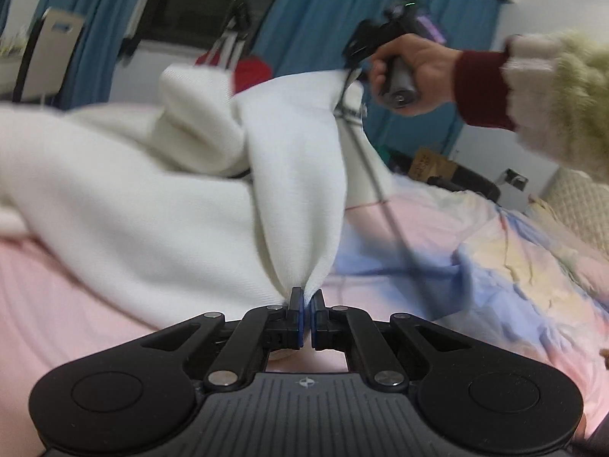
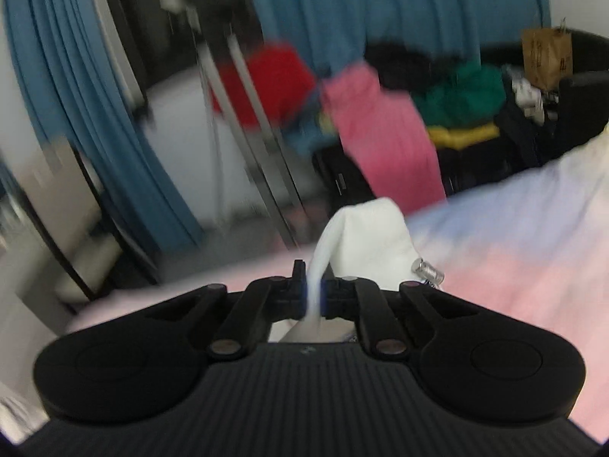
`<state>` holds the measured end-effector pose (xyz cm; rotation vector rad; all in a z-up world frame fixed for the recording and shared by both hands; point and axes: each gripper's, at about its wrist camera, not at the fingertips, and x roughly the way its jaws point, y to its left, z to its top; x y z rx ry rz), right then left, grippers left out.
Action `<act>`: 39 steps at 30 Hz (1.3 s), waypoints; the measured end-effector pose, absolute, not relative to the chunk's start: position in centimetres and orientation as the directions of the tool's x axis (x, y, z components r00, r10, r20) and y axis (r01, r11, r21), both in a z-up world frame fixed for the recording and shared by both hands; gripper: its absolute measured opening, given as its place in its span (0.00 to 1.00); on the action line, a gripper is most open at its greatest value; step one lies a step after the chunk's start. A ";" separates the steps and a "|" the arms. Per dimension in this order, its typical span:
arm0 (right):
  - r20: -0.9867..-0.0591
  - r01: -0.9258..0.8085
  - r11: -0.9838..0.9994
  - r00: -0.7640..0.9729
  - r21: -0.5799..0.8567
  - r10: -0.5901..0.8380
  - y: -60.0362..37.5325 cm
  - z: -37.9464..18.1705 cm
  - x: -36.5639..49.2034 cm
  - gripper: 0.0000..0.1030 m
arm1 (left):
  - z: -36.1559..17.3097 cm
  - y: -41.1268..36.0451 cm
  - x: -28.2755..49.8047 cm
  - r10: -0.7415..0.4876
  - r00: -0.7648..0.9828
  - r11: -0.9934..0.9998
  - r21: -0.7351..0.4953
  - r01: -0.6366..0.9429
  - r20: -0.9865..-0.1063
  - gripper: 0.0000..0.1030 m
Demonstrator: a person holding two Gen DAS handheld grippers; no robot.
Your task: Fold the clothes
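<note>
Left wrist view: left gripper (image 1: 306, 299) low in the middle, jaws pinched tight on a gathered corner of a white garment (image 1: 152, 198). Cloth fanning up and away from the pinch, spread in thick folds across the left half, lifted off a bed (image 1: 437, 236) with a cover in pink, pale blue and cream. Up right, a hand (image 1: 415, 72) with a dark red cuff and a fluffy cream sleeve (image 1: 552, 95) gripping the handle of the right gripper (image 1: 352, 64), whose tip meets the top edge of the same garment; fingers there too blurred and small to judge from here. A thin cord (image 1: 380, 190) hanging from the cloth down toward the bed. Behind, blue curtains (image 1: 323, 19), a dark window, something red (image 1: 251, 70) beyond the cloth, a brown paper bag (image 1: 430, 163) at the far right.

Right wrist view, blurred: right gripper (image 2: 313, 285) with jaws drawn narrow, clamped on a strip of the white garment (image 2: 365, 236) that runs between the fingers and bunches just ahead. A small metal cord tip (image 2: 428, 268) beside the cloth on the right. Pink and pale blue bed (image 2: 514, 266) beneath and to the right. Beyond, blue curtains (image 2: 95, 114), a heap of clothes (image 2: 380, 122) in red, pink, green and yellow, a brown paper bag (image 2: 546, 57) at the upper right
</note>
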<state>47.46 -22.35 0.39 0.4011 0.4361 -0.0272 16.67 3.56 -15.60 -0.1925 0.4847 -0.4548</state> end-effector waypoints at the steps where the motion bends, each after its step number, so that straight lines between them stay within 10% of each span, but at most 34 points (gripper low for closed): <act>1: -0.343 0.085 0.911 0.937 0.402 0.064 -23.5 1.9 45.3 0.08 | -15.1 3.5 16.2 -0.469 0.794 0.881 -0.270 0.389 -0.387 0.03; 7: -0.042 0.110 0.809 0.994 0.578 -0.105 -34.1 2.1 28.2 0.07 | -12.0 3.1 12.7 -0.477 0.829 0.875 -0.252 0.414 -0.292 0.03; 16: -0.483 0.503 0.429 0.860 0.750 -0.164 -45.2 -16.0 13.6 0.08 | -12.4 0.7 12.6 -0.394 0.824 0.919 -0.164 0.358 -0.407 0.03; 30: -0.543 0.524 0.238 0.839 0.818 0.019 -47.8 -20.5 12.2 0.14 | -12.6 -0.5 11.3 -0.323 0.819 0.942 -0.081 0.325 -0.473 0.05; 36: -0.536 0.507 0.284 0.844 0.814 0.030 -48.1 -21.0 13.8 0.54 | -12.6 -0.4 11.6 -0.327 0.814 0.943 -0.108 0.315 -0.479 0.05; 39: -0.524 0.486 0.380 0.852 0.787 -0.005 -48.2 -20.5 15.1 0.54 | -12.6 -0.3 11.8 -0.329 0.812 0.943 -0.122 0.310 -0.483 0.04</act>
